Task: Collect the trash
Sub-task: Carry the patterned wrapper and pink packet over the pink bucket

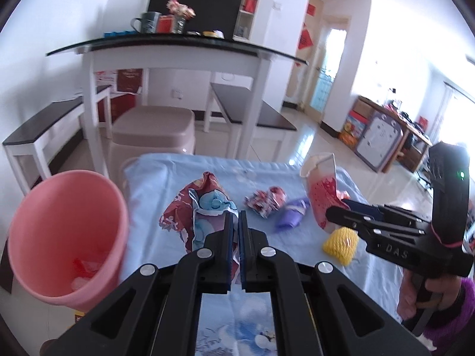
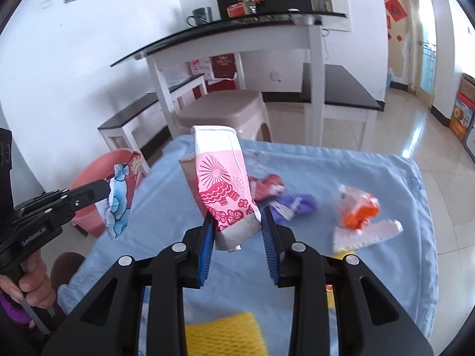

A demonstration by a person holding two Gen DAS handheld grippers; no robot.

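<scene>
At the left edge of the blue cloth (image 1: 148,184) stands the pink bin (image 1: 68,237), mouth tilted toward me, a few scraps already inside. I judge it is placed there for short drops. My left gripper (image 1: 236,222) is clenched on a red-and-blue printed wrapper (image 1: 204,204), which hangs limp, long axis roughly vertical, beside the bin. Centre of the cloth: a crumpled red wrapper (image 1: 265,200), a purple wrapper (image 1: 292,216) and a yellow foam net (image 1: 341,244) lie loose. My right gripper (image 2: 237,225) grasps a pink-and-white carton (image 2: 222,184) by its lower end; the carton stands near upright, long axis leaning slightly left, top pointing away from me. Farther right lies an orange-and-white packet (image 2: 360,216).
</scene>
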